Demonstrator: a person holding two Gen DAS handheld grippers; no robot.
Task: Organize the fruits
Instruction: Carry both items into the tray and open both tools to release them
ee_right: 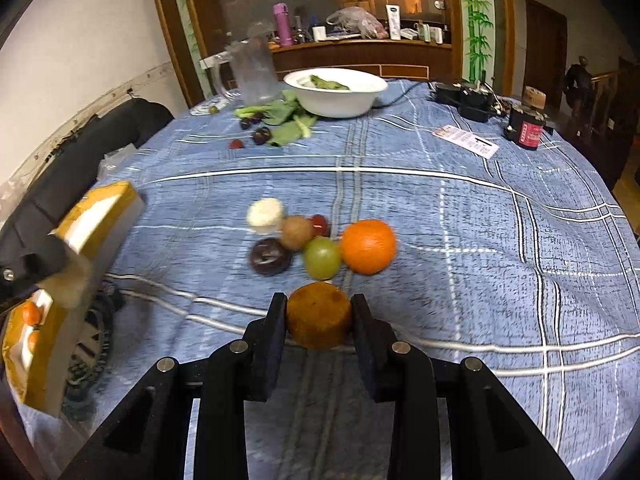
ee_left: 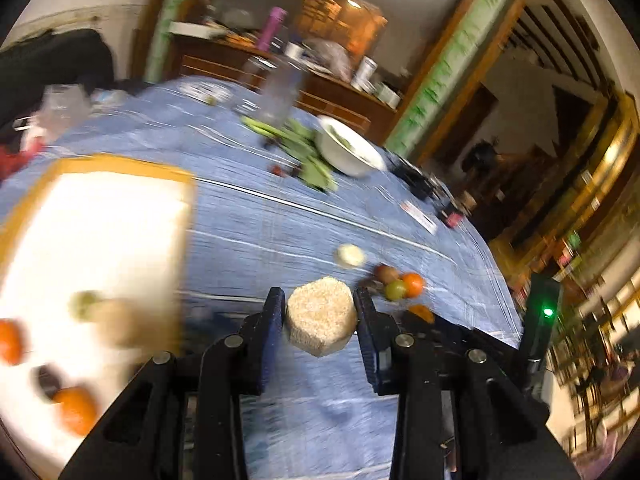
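Note:
My left gripper (ee_left: 320, 320) is shut on a pale grainy block (ee_left: 321, 321) and holds it above the blue cloth, right of the orange-rimmed white tray (ee_left: 120, 216). The tray holds oranges (ee_left: 76, 410) and a green fruit (ee_left: 82, 305). My right gripper (ee_right: 319, 320) is shut on a brown round piece (ee_right: 319, 321), just in front of a cluster: orange (ee_right: 368, 246), green grape (ee_right: 322, 258), brown fruit (ee_right: 296, 233), dark plum (ee_right: 270, 256), small red fruit (ee_right: 320, 223) and white piece (ee_right: 265, 213). The cluster also shows in the left wrist view (ee_left: 398, 282).
A white bowl (ee_right: 336, 94) with greens, leafy vegetables (ee_right: 284, 120), dark cherries (ee_right: 262, 135) and a clear jug (ee_right: 256, 72) stand at the table's far side. A dark jar (ee_right: 530, 130), a card (ee_right: 466, 140) and black gear (ee_right: 466, 98) lie far right. The tray edge (ee_right: 100, 208) is at the left.

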